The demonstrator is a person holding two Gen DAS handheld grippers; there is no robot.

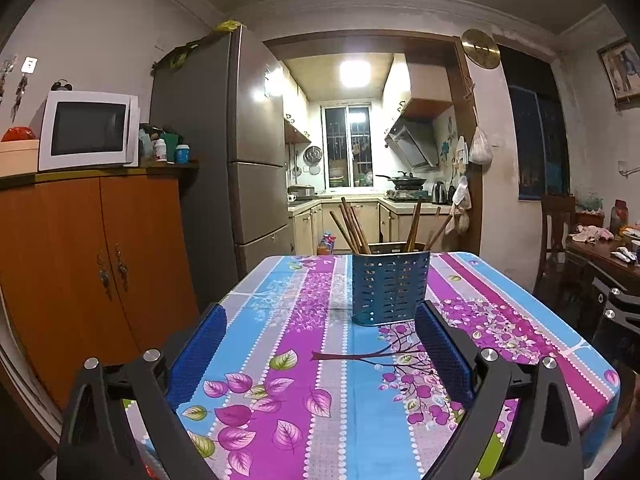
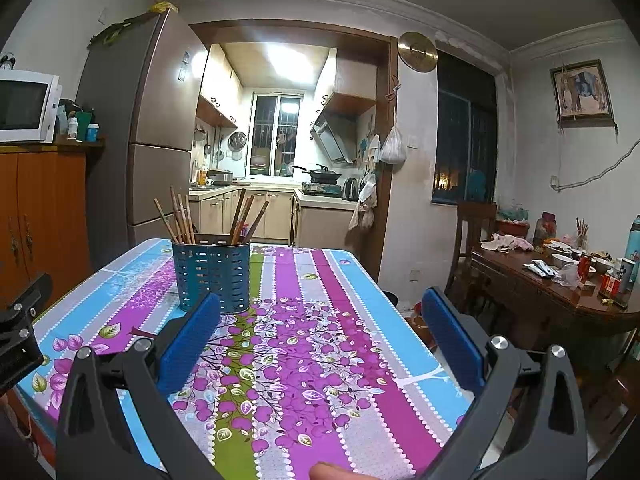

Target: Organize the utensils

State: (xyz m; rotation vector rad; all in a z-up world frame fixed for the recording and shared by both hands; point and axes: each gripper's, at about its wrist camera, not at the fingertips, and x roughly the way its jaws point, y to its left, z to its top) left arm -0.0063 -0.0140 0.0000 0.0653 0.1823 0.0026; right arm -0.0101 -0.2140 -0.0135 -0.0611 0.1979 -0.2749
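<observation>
Fingers of our left gripper [image 1: 320,312] and right gripper [image 2: 320,300] spread wide, holding nothing, we hovered over floral tablecloth [image 1: 280,340], chopsticks [image 1: 352,228] upright in blue holder [image 1: 390,288].

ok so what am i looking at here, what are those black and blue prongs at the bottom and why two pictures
The prongs are two handheld grippers, one in each of a person's hands. Each carries a wide-angle camera looking forward along its fingers, hence two pictures. One shows the left gripper, the other the right gripper. Both are open and hold nothing. They hover over a table with a flowered cloth. On it stands a blue holder with chopsticks upright inside, in two bunches. A fingertip shows at the bottom edge of the right view.
</observation>
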